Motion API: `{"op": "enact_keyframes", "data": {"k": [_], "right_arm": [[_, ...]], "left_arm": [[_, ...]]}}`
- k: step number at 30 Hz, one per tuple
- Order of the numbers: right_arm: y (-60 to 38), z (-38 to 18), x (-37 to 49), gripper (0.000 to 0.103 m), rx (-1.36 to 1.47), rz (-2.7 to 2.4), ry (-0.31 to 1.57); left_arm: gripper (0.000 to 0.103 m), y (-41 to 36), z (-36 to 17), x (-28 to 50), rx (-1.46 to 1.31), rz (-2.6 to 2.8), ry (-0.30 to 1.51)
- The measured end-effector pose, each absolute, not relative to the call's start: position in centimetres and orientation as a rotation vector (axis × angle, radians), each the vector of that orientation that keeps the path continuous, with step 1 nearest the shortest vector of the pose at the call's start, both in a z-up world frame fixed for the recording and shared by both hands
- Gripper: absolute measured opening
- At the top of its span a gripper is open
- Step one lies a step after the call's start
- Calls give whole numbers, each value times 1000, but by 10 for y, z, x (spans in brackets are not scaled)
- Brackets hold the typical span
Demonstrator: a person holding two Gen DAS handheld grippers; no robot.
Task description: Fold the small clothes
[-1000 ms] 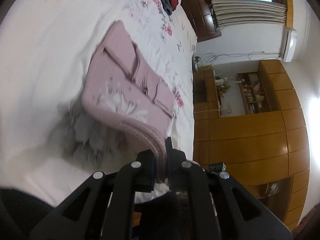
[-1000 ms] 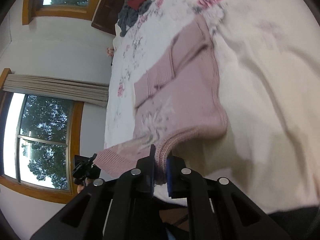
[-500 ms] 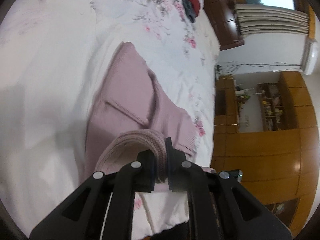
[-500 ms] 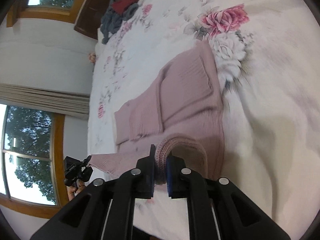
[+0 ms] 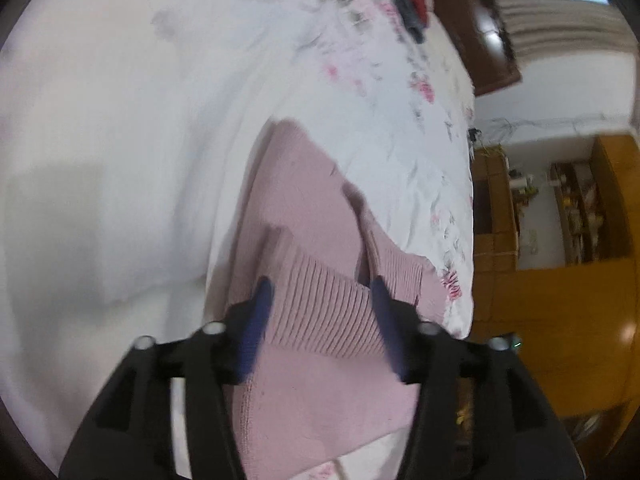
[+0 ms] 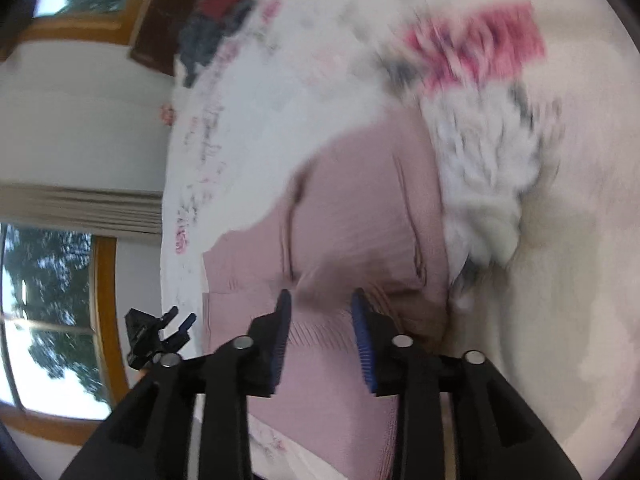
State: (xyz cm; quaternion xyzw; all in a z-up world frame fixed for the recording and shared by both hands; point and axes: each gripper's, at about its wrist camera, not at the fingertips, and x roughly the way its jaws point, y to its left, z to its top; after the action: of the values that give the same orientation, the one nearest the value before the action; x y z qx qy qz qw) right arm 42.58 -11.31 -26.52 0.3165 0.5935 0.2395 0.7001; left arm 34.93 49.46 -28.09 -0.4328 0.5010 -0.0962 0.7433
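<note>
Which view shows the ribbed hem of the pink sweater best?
The left wrist view: the ribbed hem lies sharp and broad across the pink sweater, between the open left gripper. The right wrist view is motion-blurred; only a faint strip of ribbing shows between the open right gripper.

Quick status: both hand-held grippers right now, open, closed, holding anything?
Left hand-held gripper: open, holding nothing, over the pink sweater.
Right hand-held gripper: open, holding nothing, over the same sweater.
</note>
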Motion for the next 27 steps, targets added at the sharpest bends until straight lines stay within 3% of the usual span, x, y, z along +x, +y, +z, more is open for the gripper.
{"op": "enact_keyframes", "data": {"k": [13, 17, 20, 22, 23, 24, 25, 26, 27], "right_arm": [[-99, -296, 443, 37, 573, 541, 1359], [-96, -298, 445, 38, 543, 547, 1371], [-94, -296, 442, 40, 524, 569, 1368], [-93, -297, 440, 39, 510, 571, 1373], [-93, -298, 439, 37, 508, 571, 1375], [-93, -298, 439, 32, 507, 573, 1376], [-92, -297, 437, 27, 504, 577, 1375], [-92, -296, 435, 15, 508, 585, 1373], [-92, -294, 433, 12, 506, 587, 1364]], "left_arm": [[70, 474, -292, 369, -731, -226, 1201], [68, 469, -299, 373, -705, -225, 1248], [48, 457, -299, 373, -622, -234, 1280], [25, 451, -301, 372, -573, -230, 1299], [18, 451, -302, 371, -564, -222, 1299], [8, 452, -303, 370, -568, -219, 1294], [8, 453, -302, 368, -581, -219, 1284], [7, 455, -299, 366, -590, -217, 1270], [7, 453, -296, 365, -590, -217, 1258]]}}
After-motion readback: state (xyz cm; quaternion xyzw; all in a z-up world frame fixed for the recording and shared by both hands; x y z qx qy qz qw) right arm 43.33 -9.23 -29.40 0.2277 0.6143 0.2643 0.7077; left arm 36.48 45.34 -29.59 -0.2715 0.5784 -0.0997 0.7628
